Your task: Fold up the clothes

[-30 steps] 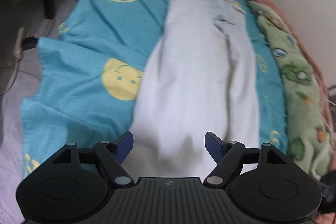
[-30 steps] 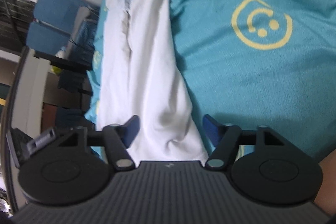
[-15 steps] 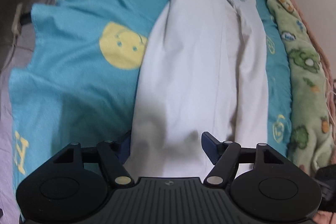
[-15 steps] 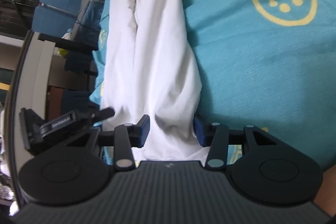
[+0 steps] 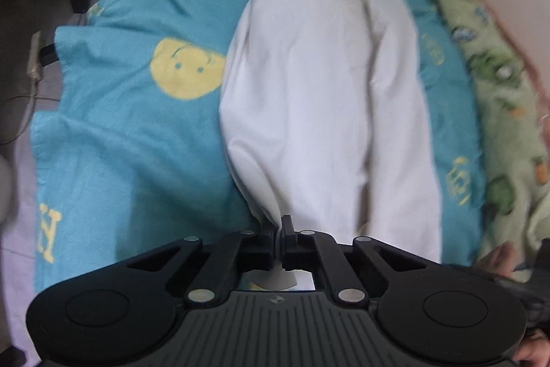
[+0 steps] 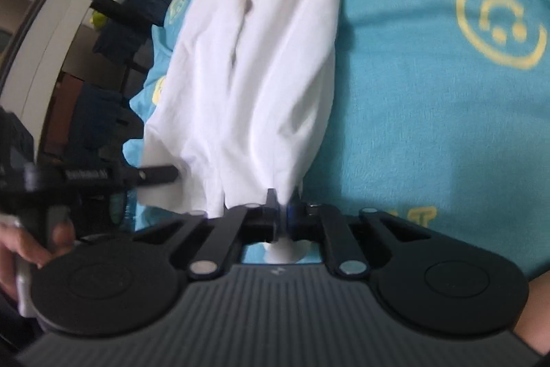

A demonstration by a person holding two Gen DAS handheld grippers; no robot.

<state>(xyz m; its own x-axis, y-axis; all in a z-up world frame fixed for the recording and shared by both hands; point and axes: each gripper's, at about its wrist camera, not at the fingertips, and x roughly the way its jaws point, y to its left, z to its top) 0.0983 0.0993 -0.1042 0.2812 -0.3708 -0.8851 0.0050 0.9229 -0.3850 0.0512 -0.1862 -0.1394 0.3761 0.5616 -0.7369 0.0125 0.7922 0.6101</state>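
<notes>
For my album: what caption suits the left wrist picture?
Left claw pinching the near edge of a white garment on a smiley-print blue blanket.

We list a white garment [image 5: 326,98] of smooth, thin matt cloth, softly creased, lying on a teal blanket printed with yellow smiley faces [image 5: 137,133], whose cloth looks finely napped and matt. Beside it we note a pale green fleece blanket with cartoon prints [image 5: 502,112], fuzzy and rough in pile. We record both grippers, left gripper [image 5: 279,241] and right gripper [image 6: 282,222], as matt black plastic with ribbed bodies and small shiny metal pivot pins.
</notes>
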